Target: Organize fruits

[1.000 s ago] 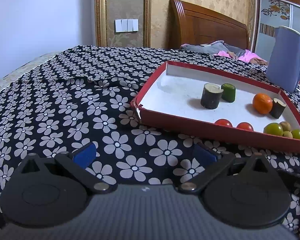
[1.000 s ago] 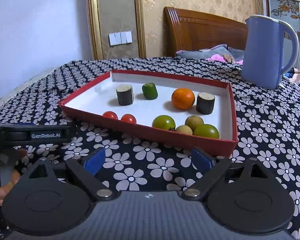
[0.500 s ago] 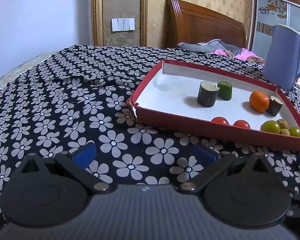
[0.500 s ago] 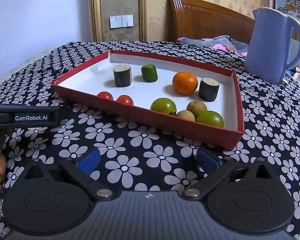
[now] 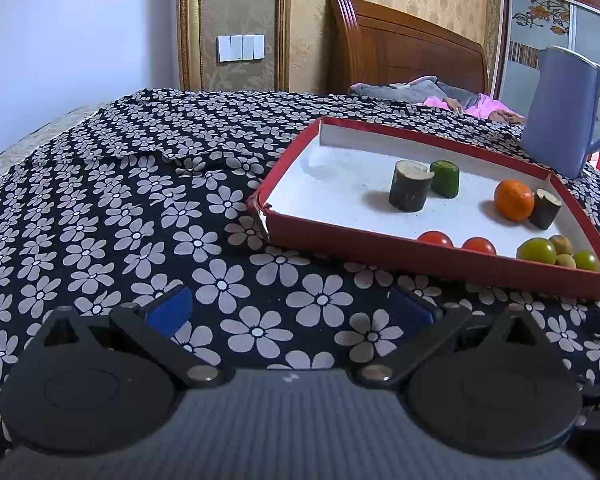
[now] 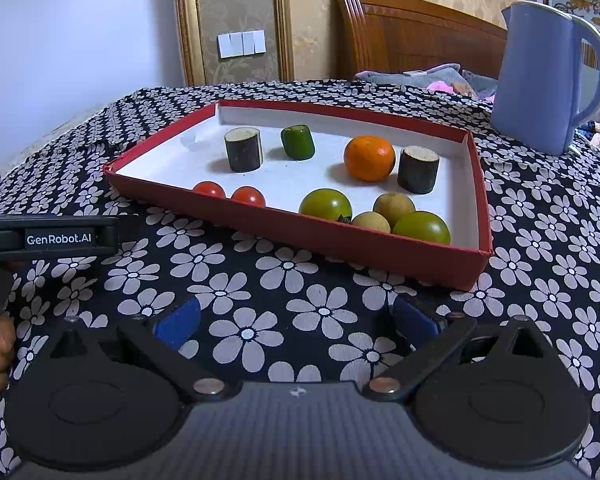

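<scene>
- I see a bed (image 6: 540,240) as the carrier, covered in black cloth with white flowers.
- Red tray (image 6: 482,184) with white floor lies directly on the cloth, right of centre in my left view.
- Blue jug (image 6: 540,80) stands upright on the cloth, behind the tray's far right corner, apart from it.
- Grey and pink clothes (image 5: 440,94) lie by the wooden headboard (image 5: 400,48).

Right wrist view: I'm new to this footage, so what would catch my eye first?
The red tray on the flowered bedspread, holding an orange, two red tomatoes and green fruits. Behind its right corner stands a blue jug. Both claws are open and empty.
</scene>
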Demonstrator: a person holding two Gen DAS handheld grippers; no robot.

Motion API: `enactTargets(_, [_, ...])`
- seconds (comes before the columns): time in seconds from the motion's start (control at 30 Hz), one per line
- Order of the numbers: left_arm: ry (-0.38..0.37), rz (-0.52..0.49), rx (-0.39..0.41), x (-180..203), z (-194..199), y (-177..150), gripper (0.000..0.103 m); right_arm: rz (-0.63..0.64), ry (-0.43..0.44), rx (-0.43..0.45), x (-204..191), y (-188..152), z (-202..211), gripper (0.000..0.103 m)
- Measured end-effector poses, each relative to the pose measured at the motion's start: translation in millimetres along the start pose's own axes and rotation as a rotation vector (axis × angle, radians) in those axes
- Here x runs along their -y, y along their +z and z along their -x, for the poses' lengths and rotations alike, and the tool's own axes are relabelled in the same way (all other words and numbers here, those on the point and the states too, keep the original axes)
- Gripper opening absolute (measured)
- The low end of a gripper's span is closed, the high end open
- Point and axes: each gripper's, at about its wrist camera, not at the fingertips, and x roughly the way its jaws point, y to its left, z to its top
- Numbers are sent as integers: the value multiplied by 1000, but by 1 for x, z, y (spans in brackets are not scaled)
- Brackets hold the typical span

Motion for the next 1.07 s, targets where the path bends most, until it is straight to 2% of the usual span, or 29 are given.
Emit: enactTargets(1.07, [-4,2,12,-1,2,-2,103,-2,1,1,0,-1,0,103])
